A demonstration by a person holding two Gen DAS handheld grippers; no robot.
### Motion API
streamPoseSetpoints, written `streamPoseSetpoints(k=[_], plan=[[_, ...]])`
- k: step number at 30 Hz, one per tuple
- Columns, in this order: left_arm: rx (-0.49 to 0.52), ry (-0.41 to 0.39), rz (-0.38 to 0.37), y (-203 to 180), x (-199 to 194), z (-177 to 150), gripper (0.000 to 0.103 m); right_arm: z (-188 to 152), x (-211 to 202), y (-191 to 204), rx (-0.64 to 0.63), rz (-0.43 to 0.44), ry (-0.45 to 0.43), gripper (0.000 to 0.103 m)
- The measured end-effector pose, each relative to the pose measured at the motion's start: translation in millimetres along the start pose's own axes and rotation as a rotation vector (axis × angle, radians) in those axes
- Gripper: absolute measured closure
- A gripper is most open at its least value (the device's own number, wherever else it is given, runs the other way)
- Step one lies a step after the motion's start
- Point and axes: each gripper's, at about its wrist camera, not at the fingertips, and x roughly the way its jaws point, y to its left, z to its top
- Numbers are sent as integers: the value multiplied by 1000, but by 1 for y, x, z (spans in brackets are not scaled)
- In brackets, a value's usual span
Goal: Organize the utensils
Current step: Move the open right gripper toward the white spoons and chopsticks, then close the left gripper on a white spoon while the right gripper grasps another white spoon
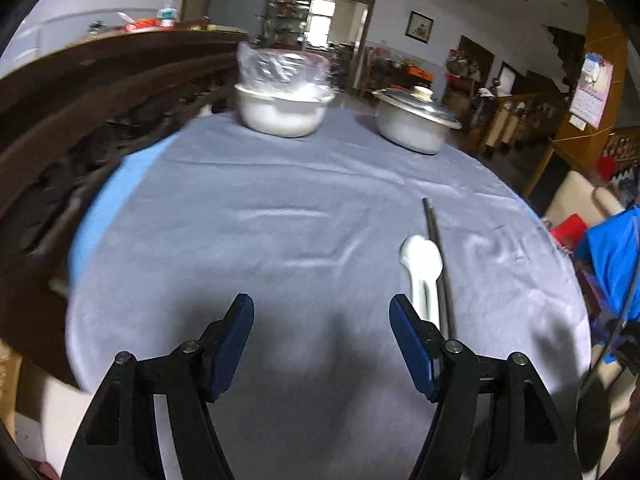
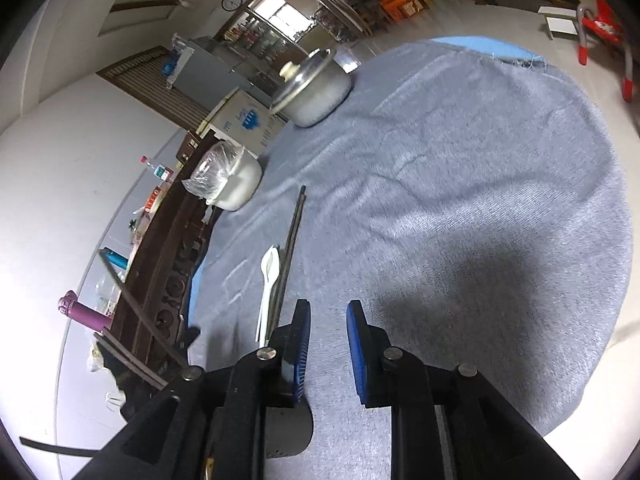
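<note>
A white ceramic spoon point(image 1: 423, 268) lies on the grey tablecloth point(image 1: 280, 208), bowl end away from me, beside a pair of dark chopsticks point(image 1: 437, 256) just to its right. My left gripper point(image 1: 322, 312) is open and empty above the cloth; the spoon's handle is just beyond its right finger. In the right wrist view the spoon point(image 2: 267, 284) and chopsticks point(image 2: 289, 252) lie side by side to the left of my right gripper point(image 2: 328, 316), which is open with a narrow gap and holds nothing.
A white bowl covered with a plastic bag point(image 1: 284, 96) and a lidded white pot point(image 1: 414, 118) stand at the table's far side. A dark carved wooden cabinet point(image 1: 80, 120) runs along the left. The table edge drops off at the right.
</note>
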Motion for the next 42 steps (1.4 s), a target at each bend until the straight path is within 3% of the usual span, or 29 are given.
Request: streamPoseSetpoints(k=[6, 17, 19, 20, 21, 22, 35, 42], plan=[[42, 57, -98, -29, 49, 28, 32, 14, 20, 2, -20, -18, 14, 81], [186, 139, -160, -77, 104, 47, 32, 38, 70, 12, -82, -37, 64, 81], [200, 154, -145, -80, 110, 49, 39, 43, 79, 16, -105, -33, 75, 81], [207, 167, -144, -81, 115, 49, 56, 46, 84, 18, -115, -29, 81, 81], [209, 181, -152, -80, 119, 48, 72, 48, 89, 22, -130, -23, 89, 81], [206, 197, -153, -78, 123, 47, 75, 49, 94, 25, -147, -19, 97, 81], [79, 137, -117, -18, 102, 53, 75, 51, 186, 101, -414, 95, 242, 81], [73, 91, -83, -8, 85, 55, 75, 50, 227, 115, -490, 9, 275, 77]])
